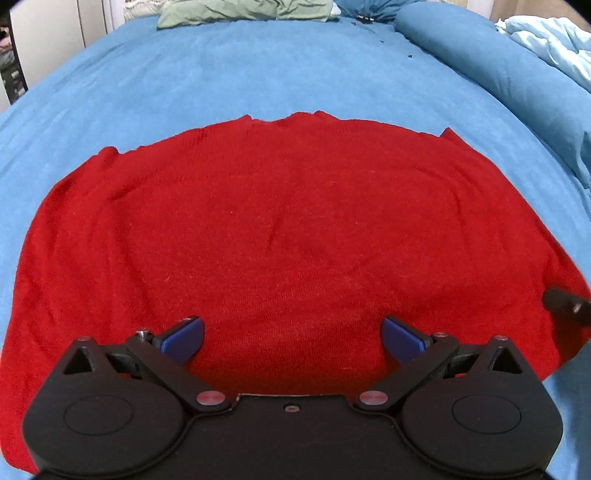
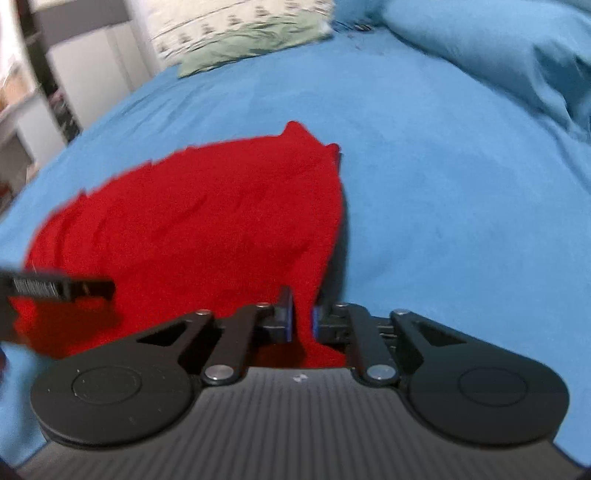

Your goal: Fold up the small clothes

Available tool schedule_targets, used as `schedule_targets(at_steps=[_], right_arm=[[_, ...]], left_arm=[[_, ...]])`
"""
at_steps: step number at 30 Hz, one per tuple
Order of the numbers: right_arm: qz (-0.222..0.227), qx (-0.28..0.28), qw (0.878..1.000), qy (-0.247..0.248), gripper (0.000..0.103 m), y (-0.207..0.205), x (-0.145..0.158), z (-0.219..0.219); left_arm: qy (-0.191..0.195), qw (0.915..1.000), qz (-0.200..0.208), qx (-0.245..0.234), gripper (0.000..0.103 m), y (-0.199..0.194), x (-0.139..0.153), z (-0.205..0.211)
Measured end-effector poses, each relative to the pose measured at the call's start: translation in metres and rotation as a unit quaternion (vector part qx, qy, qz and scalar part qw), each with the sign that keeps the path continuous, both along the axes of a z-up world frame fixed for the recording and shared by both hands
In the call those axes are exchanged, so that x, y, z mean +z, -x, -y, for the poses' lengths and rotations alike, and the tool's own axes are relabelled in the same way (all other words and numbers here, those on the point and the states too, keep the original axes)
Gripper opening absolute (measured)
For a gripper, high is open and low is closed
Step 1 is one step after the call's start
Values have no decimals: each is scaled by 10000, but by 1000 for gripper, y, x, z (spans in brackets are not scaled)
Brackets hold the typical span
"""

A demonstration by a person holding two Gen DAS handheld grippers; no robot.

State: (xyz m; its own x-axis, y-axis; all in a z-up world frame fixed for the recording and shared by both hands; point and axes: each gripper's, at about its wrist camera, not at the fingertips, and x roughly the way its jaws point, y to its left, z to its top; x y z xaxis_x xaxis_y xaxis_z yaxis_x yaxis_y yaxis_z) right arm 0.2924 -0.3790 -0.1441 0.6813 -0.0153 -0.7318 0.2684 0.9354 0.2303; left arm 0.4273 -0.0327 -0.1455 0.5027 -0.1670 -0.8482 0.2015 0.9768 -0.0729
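A red knit garment [image 1: 280,236] lies spread flat on the blue bed [image 1: 258,74]. My left gripper [image 1: 291,338] is open, its blue pads apart over the garment's near edge, holding nothing. My right gripper [image 2: 303,319] is shut on the garment's near right edge [image 2: 221,229], with red cloth pinched between the pads and lifted a little. The right gripper's tip shows at the right edge of the left wrist view [image 1: 565,304]. The left gripper shows at the left of the right wrist view [image 2: 55,290].
A green pillow [image 1: 240,11] and a patterned one [image 2: 236,18] lie at the head of the bed. A rolled blue duvet [image 1: 498,74] runs along the right side, with a pale blue quilt [image 1: 554,44] beyond it. White furniture [image 1: 48,33] stands at the left.
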Motion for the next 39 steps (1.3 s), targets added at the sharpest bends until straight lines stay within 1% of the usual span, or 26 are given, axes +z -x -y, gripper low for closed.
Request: schedule_targets(at_steps=[3,6,9,10,12,14,15,17,20,22,23,25,26,27,28,29,30,31,32,33,34,35,36,37,38,39], right_arm=[[209,-204,9976,-621,22,-1,29,9],[562,49,9947,-864,22,-11,73,-5],[876,604,9891,-1020,22,-29,113,-42],[938,918,9858,-1052,22,-39,125,-63],[957,1529,9776,-1086,22,-56,137,-110],[838,2149,9675,-1039,22,-74,136,-160],[720,2419,9623,-1014,22,-83,129,-186],[355,2843,9535,-937,22,-101,104,-235],[-257,3071,9485,-732,22,-118,52,-291],[-493,3080,9483,-587,22,-125,26,-312],[-494,3063,9492,-524,23,-125,21,-315],[-439,3087,9484,-568,28,-132,19,-314],[-399,3103,9478,-619,35,-131,22,-312],[-365,3152,9459,-674,55,-132,26,-308],[-301,3227,9431,-749,66,-130,32,-306],[-173,3241,9429,-747,79,-124,41,-305],[41,3220,9444,-670,84,-119,52,-298],[237,3180,9458,-609,85,-113,61,-291],[409,3113,9477,-581,85,-106,71,-281],[541,2995,9509,-568,87,-99,78,-268],[626,2893,9536,-548,88,-91,81,-257],[711,2770,9570,-488,89,-84,85,-245],[769,2631,9610,-382,91,-74,85,-234],[779,2541,9635,-305,91,-66,85,-226],[773,2455,9660,-243,91,-58,81,-218],[745,2389,9680,-205,91,-49,75,-212]], left_arm=[[90,9999,58,-30,103,5,14,-15],[-18,9995,324,-40,103,16,33,-41],[-112,9985,529,-17,103,30,51,-76],[-122,9982,592,16,103,37,56,-90],[-125,9976,670,125,103,52,62,-120],[-111,9972,697,240,103,68,61,-144],[-105,9971,685,306,103,75,59,-153],[-48,9973,593,420,103,88,50,-171],[33,9975,507,500,103,102,37,-186],[85,9976,499,477,103,108,32,-190],[90,9976,497,470,103,109,30,-190],[121,9973,540,485,103,110,30,-191],[162,9968,595,501,103,111,31,-191],[231,9963,664,497,103,117,35,-194],[328,9954,765,482,103,120,39,-192],[437,9939,905,454,103,124,43,-191],[553,9920,1053,411,102,128,47,-188],[667,9902,1164,391,102,130,49,-188],[805,9883,1236,396,97,131,51,-188],[973,9865,1247,423,88,129,51,-190],[1164,9843,1232,487,84,127,50,-193],[1322,9820,1211,589,76,125,48,-195],[1427,9802,1196,679,69,123,47,-198],[1541,9780,1179,766,65,121,46,-200],[1625,9762,1176,821,62,118,46,-201],[1675,9751,1168,861,62,117,47,-200]])
